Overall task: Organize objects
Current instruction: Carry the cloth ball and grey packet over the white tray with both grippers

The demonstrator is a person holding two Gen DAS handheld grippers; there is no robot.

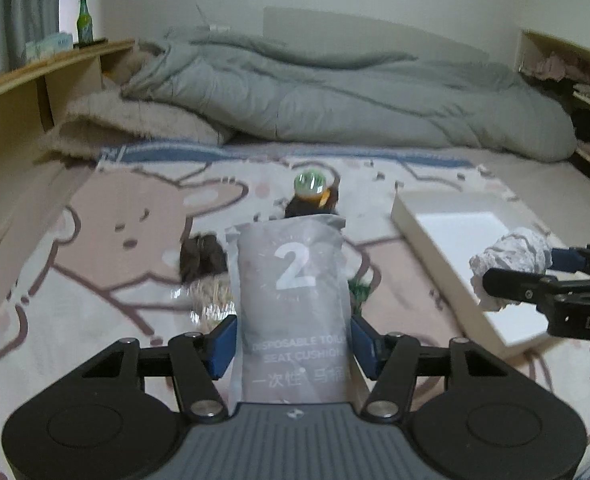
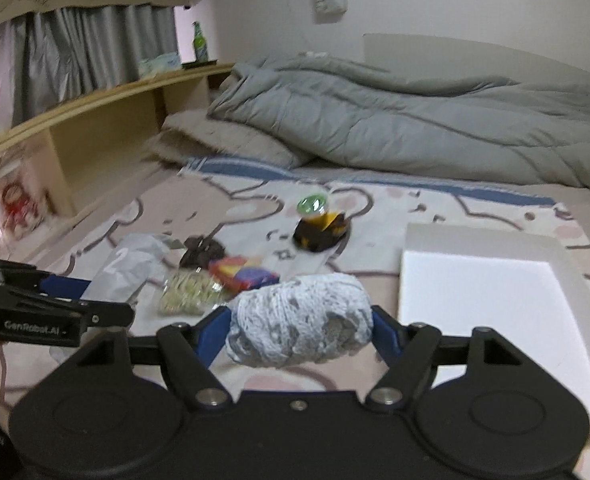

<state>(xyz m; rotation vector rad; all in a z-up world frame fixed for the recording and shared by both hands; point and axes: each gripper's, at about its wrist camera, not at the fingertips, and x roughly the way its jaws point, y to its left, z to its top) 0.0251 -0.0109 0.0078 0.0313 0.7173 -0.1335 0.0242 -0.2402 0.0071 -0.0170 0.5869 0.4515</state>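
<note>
Pouch (image 1: pixel 291 300) print only in left view (red-yellow pack (image 2: pixel 244 274) right-only)

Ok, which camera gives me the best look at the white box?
The right wrist view: the white box shows nearly whole, open and empty. In the left wrist view the box is partly hidden behind the right hand-held gripper and its white crocheted bundle.

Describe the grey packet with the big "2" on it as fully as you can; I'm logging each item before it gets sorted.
The grey packet is a flat, soft plastic-looking pouch, matte grey, printed with a large white "2", "DISPOSABLE TOILET SEAT CUSHION" and Chinese characters. Its top edge looks sealed and slightly crumpled. The left gripper is shut on its lower part, blue pads pressing both sides, holding it raised above the patterned bedspread. In the right wrist view it points toward the far end of the bed.
</note>
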